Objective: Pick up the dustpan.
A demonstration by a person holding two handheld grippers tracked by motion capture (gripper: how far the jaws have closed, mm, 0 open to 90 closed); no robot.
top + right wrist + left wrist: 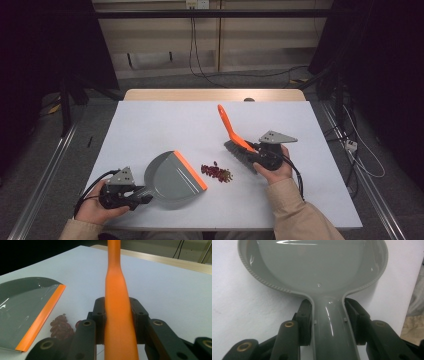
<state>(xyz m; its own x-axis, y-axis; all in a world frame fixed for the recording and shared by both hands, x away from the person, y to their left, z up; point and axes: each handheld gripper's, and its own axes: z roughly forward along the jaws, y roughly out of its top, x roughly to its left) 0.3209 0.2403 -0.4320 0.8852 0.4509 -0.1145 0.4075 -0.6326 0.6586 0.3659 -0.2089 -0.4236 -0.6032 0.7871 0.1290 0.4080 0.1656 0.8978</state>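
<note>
A grey dustpan [172, 177] with an orange lip lies flat on the white table [160, 120] at front left. My left gripper [142, 196] is shut on its handle; the left gripper view has the pads [305, 315] against both sides of the handle, with the dustpan's bowl [317, 265] ahead. At centre right, my right gripper [256, 152] is shut on a brush [231, 127] with an orange handle, bristles down on the table. The handle [116, 290] rises between the jaws in the right gripper view. A small pile of red beans [216, 172] lies between dustpan lip and brush.
The white sheet ends at a wooden table edge [215, 94] at the back. Metal rails and cables [350, 145] run along the floor on both sides. In the right gripper view the beans [60, 326] sit just off the dustpan's orange lip [41, 317].
</note>
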